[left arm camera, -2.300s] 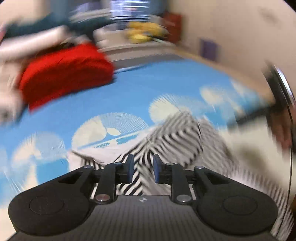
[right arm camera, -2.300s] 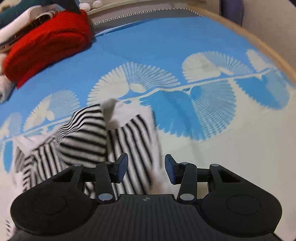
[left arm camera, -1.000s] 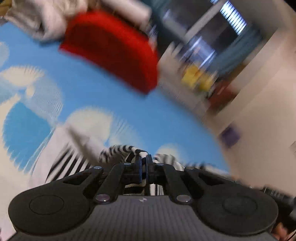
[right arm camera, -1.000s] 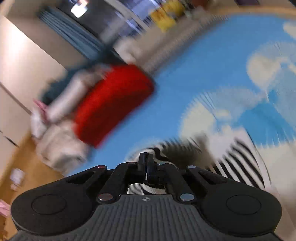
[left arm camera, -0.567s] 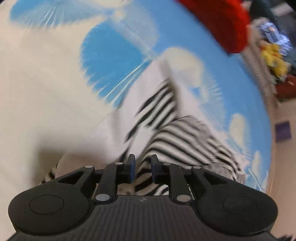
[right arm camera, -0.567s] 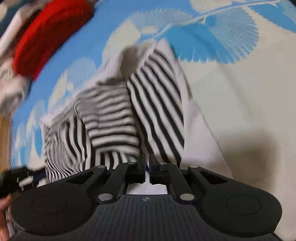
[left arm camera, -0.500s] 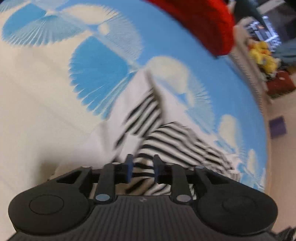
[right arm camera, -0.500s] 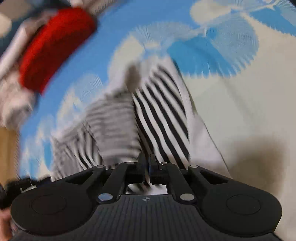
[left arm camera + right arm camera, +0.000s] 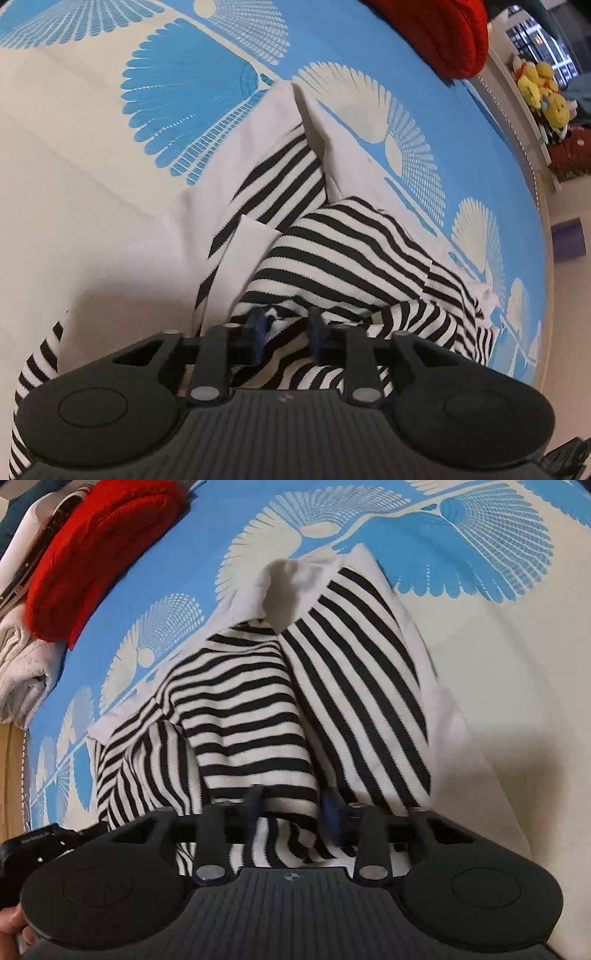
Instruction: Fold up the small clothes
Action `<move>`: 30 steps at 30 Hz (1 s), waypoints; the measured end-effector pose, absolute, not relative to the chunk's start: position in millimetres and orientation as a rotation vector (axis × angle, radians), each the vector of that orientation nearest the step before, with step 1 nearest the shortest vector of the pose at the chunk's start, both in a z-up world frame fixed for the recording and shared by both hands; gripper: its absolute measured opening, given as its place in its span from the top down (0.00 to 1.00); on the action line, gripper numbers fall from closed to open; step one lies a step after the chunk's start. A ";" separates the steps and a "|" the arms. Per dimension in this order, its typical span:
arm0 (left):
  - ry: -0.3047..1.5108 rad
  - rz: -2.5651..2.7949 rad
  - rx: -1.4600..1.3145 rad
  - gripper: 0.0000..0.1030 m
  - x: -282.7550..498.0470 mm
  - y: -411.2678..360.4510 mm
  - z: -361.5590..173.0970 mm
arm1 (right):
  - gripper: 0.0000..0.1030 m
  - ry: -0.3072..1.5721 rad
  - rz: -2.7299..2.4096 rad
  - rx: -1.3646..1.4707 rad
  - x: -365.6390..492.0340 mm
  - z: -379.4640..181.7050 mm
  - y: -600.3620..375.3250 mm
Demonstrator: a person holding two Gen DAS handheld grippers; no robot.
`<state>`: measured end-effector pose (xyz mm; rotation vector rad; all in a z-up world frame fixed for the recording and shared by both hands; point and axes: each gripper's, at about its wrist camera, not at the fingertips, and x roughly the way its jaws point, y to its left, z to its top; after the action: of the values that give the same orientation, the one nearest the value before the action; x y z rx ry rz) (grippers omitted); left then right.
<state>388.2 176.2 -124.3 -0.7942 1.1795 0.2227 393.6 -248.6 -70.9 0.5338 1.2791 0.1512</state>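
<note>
A black-and-white striped garment [image 9: 332,251] was observed lying crumpled on a bed cover [image 9: 92,155] printed with blue and cream fans, near both grippers; its white-edged end [image 9: 280,587] was seen raised at the far side. The left gripper [image 9: 284,328] was recorded just above the near folds of the cloth, its fingers [image 9: 256,325] parted and nothing pinched between them; the right gripper [image 9: 291,808] was noted likewise over the near hem, fingers [image 9: 330,812] released, with striped fabric visible in the gap but not clamped. A red knit [image 9: 92,554] was noted far left on a pile of pale folded clothes [image 9: 26,664]; yellow plush toys [image 9: 543,88] were seen on a far ledge.
</note>
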 end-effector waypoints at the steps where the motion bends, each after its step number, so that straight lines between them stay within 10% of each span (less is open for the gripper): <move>1: 1.183 0.218 -0.783 0.94 388.5 175.3 -125.6 | 0.85 1.272 0.156 0.535 394.2 -68.9 -247.4; 13: 0.695 0.049 -0.681 0.98 369.3 175.6 -47.4 | 0.96 0.727 0.312 0.769 378.5 12.8 -279.5; 20: 1.142 0.263 -0.785 0.98 373.0 199.8 -128.9 | 0.96 1.302 0.028 0.621 384.8 -77.1 -274.9; 30: 0.965 0.142 -0.591 0.78 379.4 174.1 -77.9 | 0.88 1.154 -0.025 0.415 390.3 -42.9 -269.8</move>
<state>379.4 174.1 -77.9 -0.5911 0.9649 0.1422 390.3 -269.8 -42.9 0.4147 1.1536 -0.0253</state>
